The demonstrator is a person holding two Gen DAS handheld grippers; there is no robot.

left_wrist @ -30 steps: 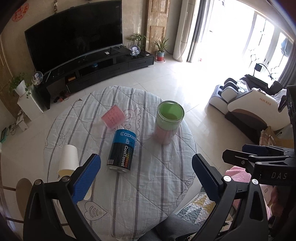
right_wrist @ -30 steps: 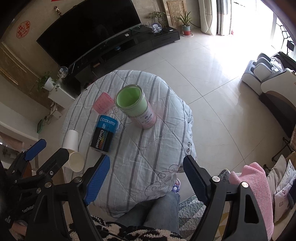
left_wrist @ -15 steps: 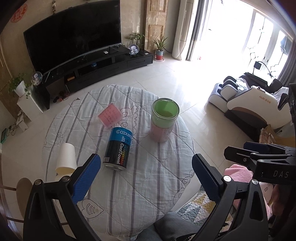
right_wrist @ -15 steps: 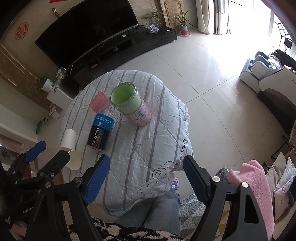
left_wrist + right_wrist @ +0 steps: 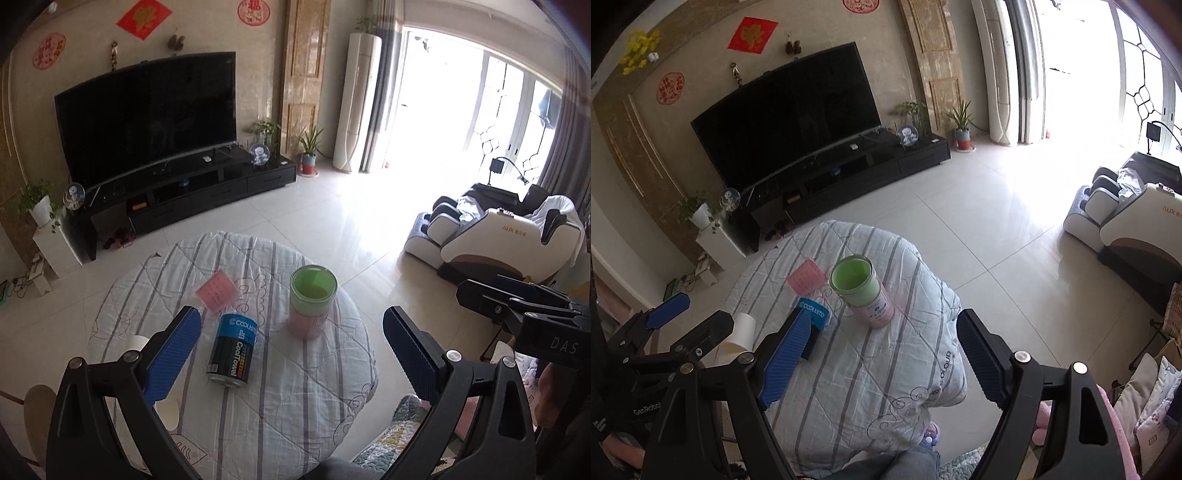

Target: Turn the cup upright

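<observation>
A white paper cup lies on its side at the left edge of the quilt-covered round table; in the left wrist view only slivers of the cup show behind my left finger. My left gripper is open and empty, held high above the table's near side. My right gripper is open and empty, also well above the table. The left gripper also shows at the left of the right wrist view.
A black and blue CoolTowel can lies on its side mid-table. A green-lidded pink jar stands upright to its right. A pink cup lies behind the can. A massage chair stands at the right.
Both cameras have tilted up and pulled back, so the table sits lower and smaller in view and more of the TV wall shows. Both grippers stay open. The objects have not moved.
</observation>
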